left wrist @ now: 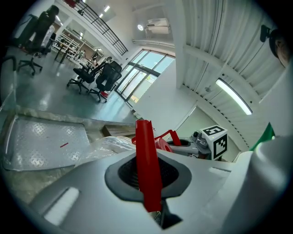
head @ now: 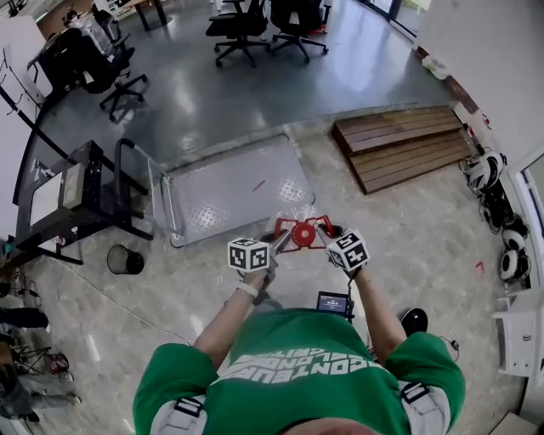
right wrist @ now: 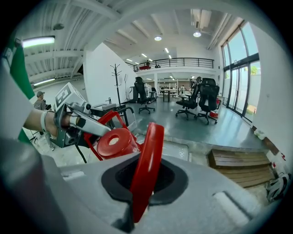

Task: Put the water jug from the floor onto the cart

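The water jug [head: 296,219], clear with a red cap [head: 302,235] and a red carry handle, hangs in front of me just short of the cart. My left gripper [head: 274,245] is shut on the left side of the handle [left wrist: 147,164], and my right gripper [head: 326,234] is shut on its right side [right wrist: 145,169]. In the right gripper view the cap [right wrist: 114,142] and the left gripper [right wrist: 75,122] show beyond my jaws. The cart [head: 229,187] is a flat metal platform with a push bar [head: 136,174] at its left end, its deck [left wrist: 41,137] bare but for a small red mark.
A low wooden pallet [head: 404,144] lies to the right of the cart. A black wastebasket [head: 125,259] and a black desk [head: 76,200] stand to the left. Office chairs [head: 242,25] are farther off. Headsets [head: 489,170] lie along the right wall.
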`<act>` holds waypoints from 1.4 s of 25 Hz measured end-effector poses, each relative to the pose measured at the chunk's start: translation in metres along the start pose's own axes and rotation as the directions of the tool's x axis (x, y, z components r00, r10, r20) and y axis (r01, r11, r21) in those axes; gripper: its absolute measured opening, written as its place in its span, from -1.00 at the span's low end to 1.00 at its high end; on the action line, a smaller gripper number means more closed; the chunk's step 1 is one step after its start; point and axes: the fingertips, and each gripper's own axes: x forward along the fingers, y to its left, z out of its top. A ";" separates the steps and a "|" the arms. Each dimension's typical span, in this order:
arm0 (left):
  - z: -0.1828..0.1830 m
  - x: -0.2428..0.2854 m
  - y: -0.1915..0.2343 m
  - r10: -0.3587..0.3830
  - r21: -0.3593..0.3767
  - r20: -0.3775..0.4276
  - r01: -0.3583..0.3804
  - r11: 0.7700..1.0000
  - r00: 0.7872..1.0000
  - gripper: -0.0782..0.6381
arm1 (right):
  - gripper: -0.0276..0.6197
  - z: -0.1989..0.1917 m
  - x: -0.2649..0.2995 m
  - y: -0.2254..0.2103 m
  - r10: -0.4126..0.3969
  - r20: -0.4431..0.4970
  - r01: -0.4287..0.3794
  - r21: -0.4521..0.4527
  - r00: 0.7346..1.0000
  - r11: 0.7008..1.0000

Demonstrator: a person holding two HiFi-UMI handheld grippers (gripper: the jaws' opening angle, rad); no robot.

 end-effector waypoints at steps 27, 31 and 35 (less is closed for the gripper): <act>0.076 -0.072 0.126 0.081 -0.065 0.092 -0.075 0.995 0.992 -0.68 | -0.89 0.106 0.131 0.041 0.088 -0.003 -0.088 -0.086 0.996 0.992; 0.099 -0.077 0.135 0.112 -0.031 0.127 -0.109 0.994 0.986 -0.68 | -0.89 0.138 0.137 0.036 0.122 0.037 -0.116 -0.137 0.992 0.984; 0.110 -0.090 0.139 0.131 -0.085 0.132 -0.120 0.989 0.983 -0.68 | -0.89 0.154 0.151 0.044 0.164 0.008 -0.160 -0.155 0.987 0.975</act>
